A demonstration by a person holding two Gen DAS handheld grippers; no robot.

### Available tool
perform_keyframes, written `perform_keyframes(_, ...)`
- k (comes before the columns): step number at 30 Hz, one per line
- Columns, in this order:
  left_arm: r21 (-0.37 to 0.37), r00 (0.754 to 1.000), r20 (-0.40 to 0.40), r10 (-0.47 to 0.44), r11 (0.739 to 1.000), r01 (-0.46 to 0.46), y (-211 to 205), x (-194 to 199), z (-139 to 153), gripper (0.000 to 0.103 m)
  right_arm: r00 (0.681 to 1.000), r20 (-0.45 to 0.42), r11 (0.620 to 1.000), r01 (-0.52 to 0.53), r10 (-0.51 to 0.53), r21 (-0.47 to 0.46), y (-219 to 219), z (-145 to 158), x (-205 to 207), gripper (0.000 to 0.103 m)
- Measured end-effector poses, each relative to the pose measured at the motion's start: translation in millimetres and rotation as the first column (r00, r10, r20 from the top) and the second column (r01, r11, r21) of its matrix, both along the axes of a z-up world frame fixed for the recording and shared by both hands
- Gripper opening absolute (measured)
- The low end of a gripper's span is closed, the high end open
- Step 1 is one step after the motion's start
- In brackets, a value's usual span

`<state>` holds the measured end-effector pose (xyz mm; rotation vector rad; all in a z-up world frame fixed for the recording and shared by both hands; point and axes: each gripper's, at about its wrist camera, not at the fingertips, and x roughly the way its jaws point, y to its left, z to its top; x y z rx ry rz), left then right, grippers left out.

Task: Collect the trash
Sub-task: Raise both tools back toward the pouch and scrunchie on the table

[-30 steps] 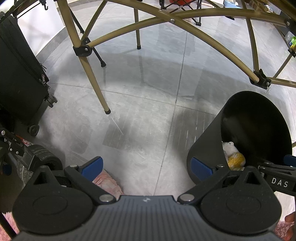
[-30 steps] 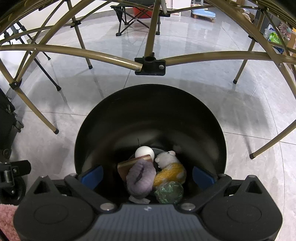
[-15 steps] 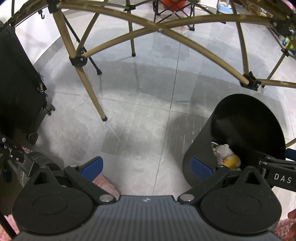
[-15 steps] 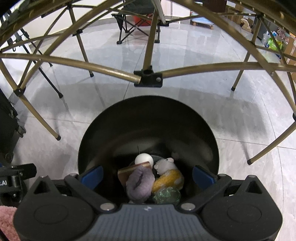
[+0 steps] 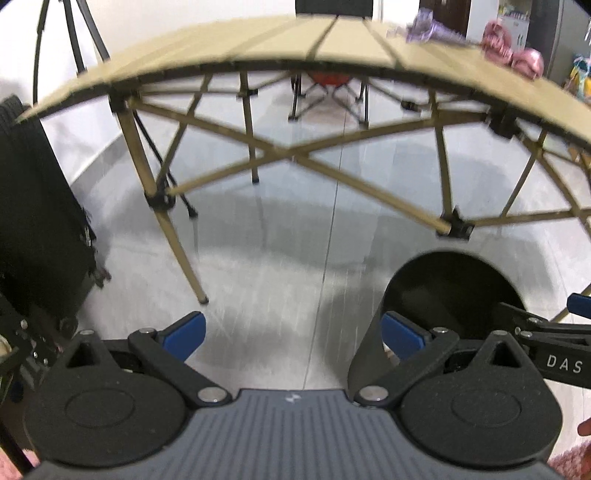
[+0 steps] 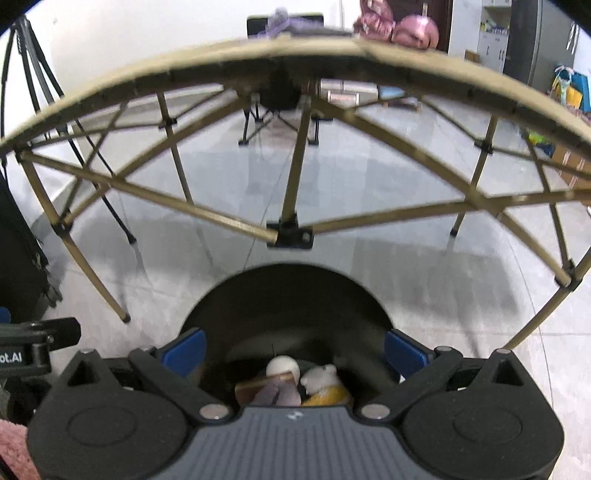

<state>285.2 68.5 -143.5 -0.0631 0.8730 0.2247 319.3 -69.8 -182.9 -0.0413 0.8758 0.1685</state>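
On the grey tiled floor: one black trash bin (image 6: 295, 310), upright, holding one white ball (image 6: 282, 366), one white-and-yellow plush (image 6: 324, 384), one purple cloth piece (image 6: 277, 395) and one brown flat piece (image 6: 255, 386). Two tools: left tool (image 5: 291, 330) and right tool (image 6: 293, 349), both spread wide and empty. Against half a second ago, both views have tilted upward, so the tan slatted worktop (image 5: 295, 40) now shows, bearing pink bundles (image 6: 406, 31) and purple wrapping (image 5: 428, 29). Beside the left tool: one black suitcase (image 5: 33, 229). The worktop's crossed legs (image 6: 291, 232) stand beyond the bin.
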Motion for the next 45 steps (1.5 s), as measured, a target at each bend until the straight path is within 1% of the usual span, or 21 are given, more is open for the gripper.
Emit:
perform_keyframes(2,0.008,0.999,0.051,0.002,1.000,-0.002,-3,-3,9,0.103,0.999,0.036,1.000,0.003,-0.003,-0.004,-3,11,-4,0.103)
perform_keyframes(6,-0.003,0.992,0.122,-0.006,1.000,0.007,-7,-6,25,0.103,0.994,0.107,1.000,0.009,-0.010,0.009,-10,30,-10,0.103)
perform_keyframes(9,0.016,0.982,0.188,-0.016,1.000,0.013,-12,-8,38,0.103,0.985,0.175,1.000,0.005,-0.009,0.020,-16,46,-15,0.103)
perform_keyframes(11,0.019,0.971,0.241,-0.013,1.000,0.009,-14,-10,49,0.103,0.974,0.228,1.000,-0.001,-0.005,0.026,-20,57,-20,0.103)
perform_keyframes(16,0.034,0.942,0.334,-0.029,0.999,0.019,-23,-8,75,0.103,0.930,0.366,0.999,-0.001,-0.011,0.032,-29,85,-30,0.103)
perform_keyframes(21,0.055,0.920,0.389,-0.049,0.998,0.030,-34,5,94,0.103,0.886,0.462,0.998,-0.006,-0.023,0.061,-42,110,-29,0.103)
perform_keyframes(24,0.054,0.909,0.413,-0.054,0.998,0.035,-41,13,103,0.103,0.854,0.520,0.999,-0.005,-0.023,0.053,-48,124,-26,0.103)
perform_keyframes(28,0.058,0.892,0.447,-0.064,0.997,0.042,-49,27,115,0.103,0.823,0.567,0.998,0.001,-0.033,0.058,-57,138,-15,0.103)
perform_keyframes(33,0.066,0.870,0.486,-0.078,0.996,0.053,-54,43,130,0.103,0.790,0.607,0.995,0.044,-0.086,0.084,-69,152,-1,0.103)
perform_keyframes(37,0.057,0.860,0.504,-0.075,0.997,0.053,-56,61,140,0.103,0.765,0.634,0.993,0.069,-0.116,0.099,-76,159,18,0.103)
perform_keyframes(39,0.049,0.857,0.510,-0.072,0.997,0.055,-56,71,144,0.103,0.761,0.637,0.992,0.072,-0.123,0.105,-80,162,28,0.103)
perform_keyframes(45,0.054,0.855,0.513,-0.081,0.997,0.062,-60,106,156,0.103,0.769,0.625,0.989,0.070,-0.136,0.129,-88,170,72,0.103)
